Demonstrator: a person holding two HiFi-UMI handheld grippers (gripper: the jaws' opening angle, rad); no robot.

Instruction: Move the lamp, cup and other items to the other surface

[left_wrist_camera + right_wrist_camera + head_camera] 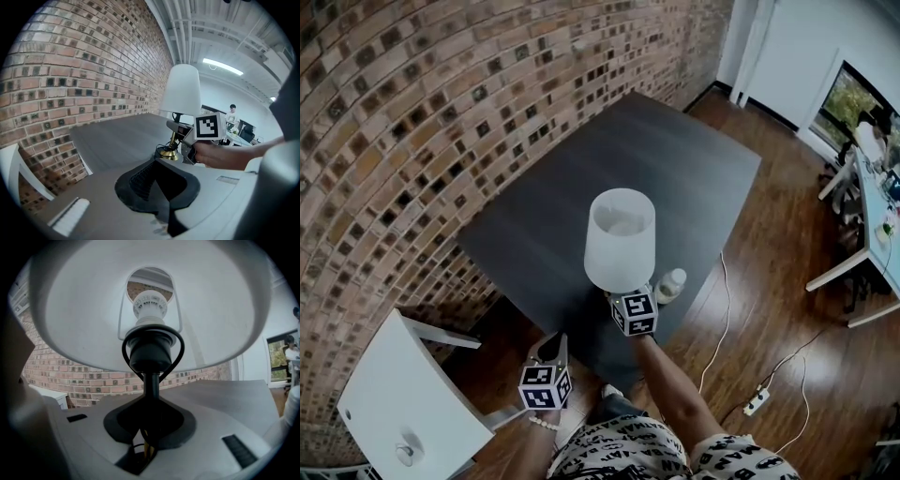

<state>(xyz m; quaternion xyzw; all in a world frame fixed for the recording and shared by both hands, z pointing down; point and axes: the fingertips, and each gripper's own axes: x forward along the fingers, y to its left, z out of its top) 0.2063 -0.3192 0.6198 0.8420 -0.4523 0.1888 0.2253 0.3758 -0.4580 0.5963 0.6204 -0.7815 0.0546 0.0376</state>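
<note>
Brass base [168, 153], hidden beneath the white shade [620, 234] in the head view, shows in the left claw view just above the dark bench [675, 159]. Right claw [143, 453] pinches narrowly on the upright lamp's [151, 357] black stem. Left claw [167, 216] is closed on nothing.

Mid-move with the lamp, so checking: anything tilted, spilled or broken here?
Nothing stands out. The lamp looks upright and whole in the right gripper, and the table shows no spill.
</note>
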